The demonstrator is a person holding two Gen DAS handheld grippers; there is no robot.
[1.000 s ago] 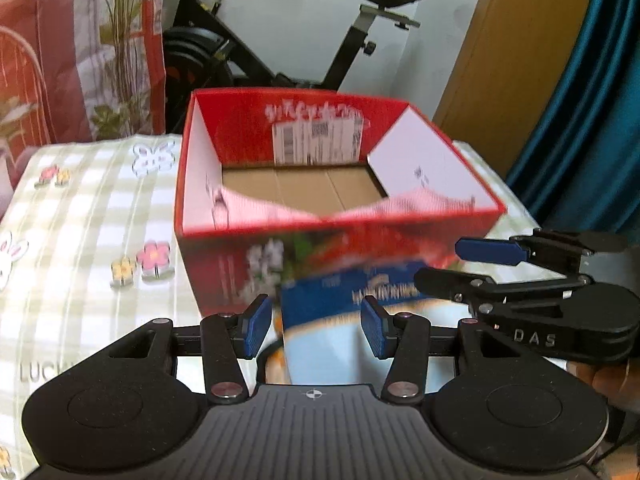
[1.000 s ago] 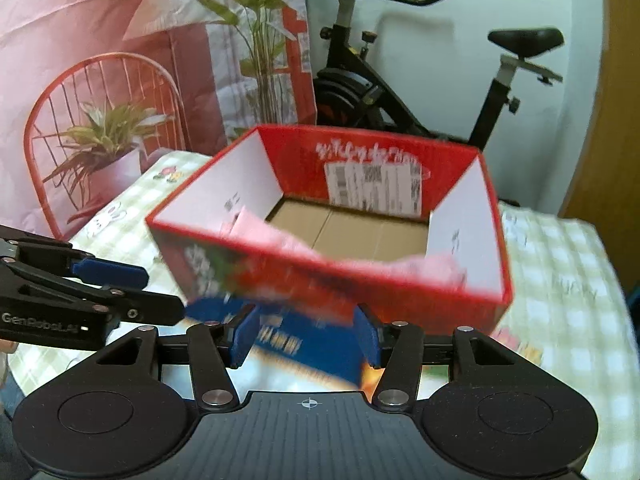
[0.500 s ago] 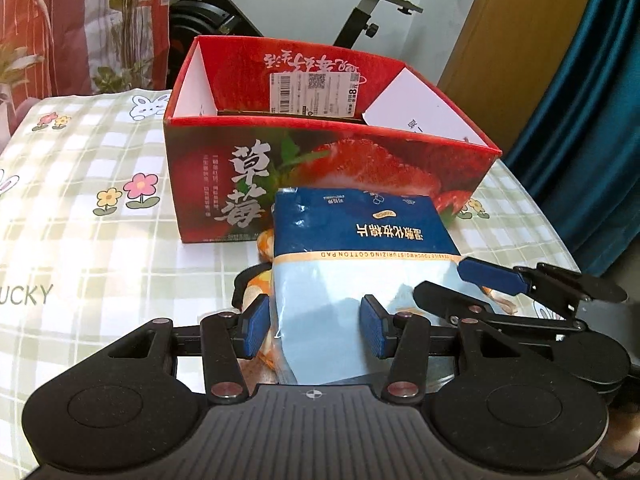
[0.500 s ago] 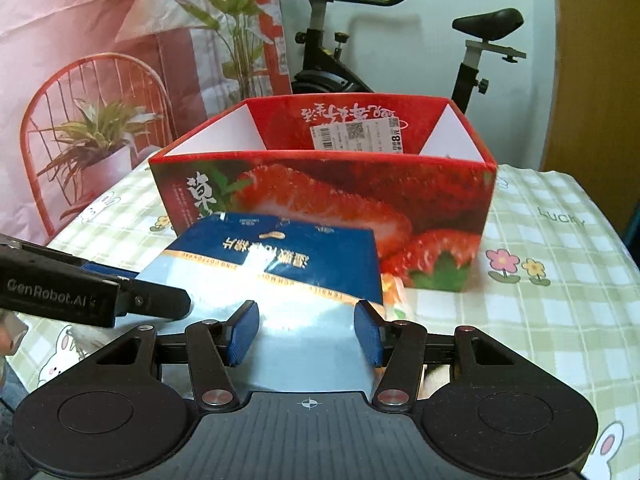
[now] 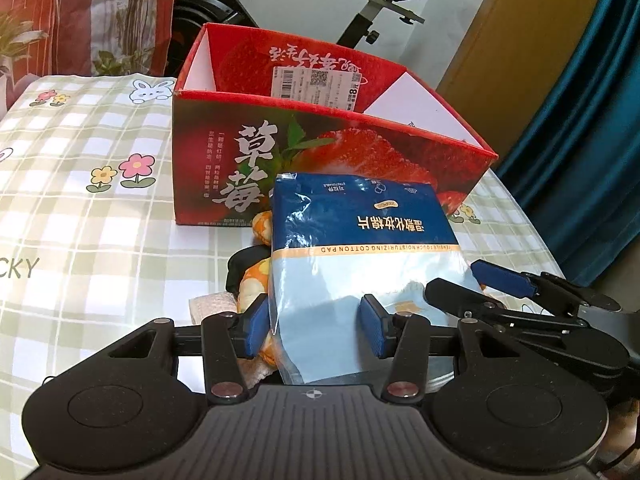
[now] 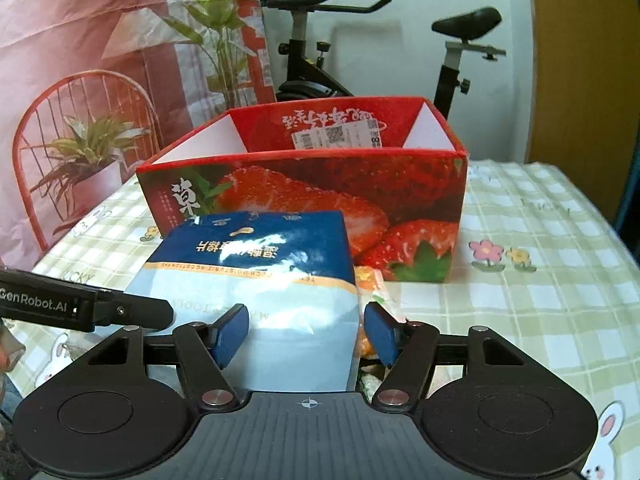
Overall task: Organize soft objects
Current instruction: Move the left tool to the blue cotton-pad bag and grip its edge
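Left wrist | pack [image 5: 360, 240] reads "COTTON PAD" | box [image 5: 320, 168] label "8元"

low wrist views, both facing box [image 5: 320, 136]

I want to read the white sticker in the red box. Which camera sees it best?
The left wrist view: the sticker looks bigger there, with its barcode and square code clear. In the right wrist view it is smaller and farther off inside the box.
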